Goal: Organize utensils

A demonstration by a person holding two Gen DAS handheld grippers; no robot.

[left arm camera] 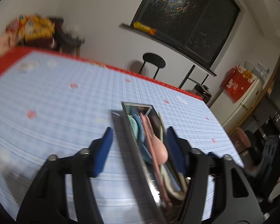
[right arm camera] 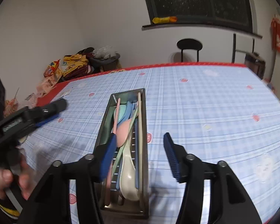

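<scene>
Both the left gripper [left arm camera: 139, 140] and right gripper [right arm camera: 139, 155] stand wide and hold nothing. The spoons [right arm camera: 123, 132] and chopsticks [right arm camera: 139, 115] already lie in the metal tray [right arm camera: 145, 149] mid-table, so lift clear without knocking its rim.

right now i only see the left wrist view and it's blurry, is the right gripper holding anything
observer: no, the right gripper is open with nothing pinched.
operator: what's at the near end of the tray
observer: a cream spoon lies in the metal tray, its bowl toward the near end.
operator: is my left gripper over the tray or off it
observer: off it. The left gripper is out to the left of the tray, over the tablecloth, with nothing between its fingers.
</scene>
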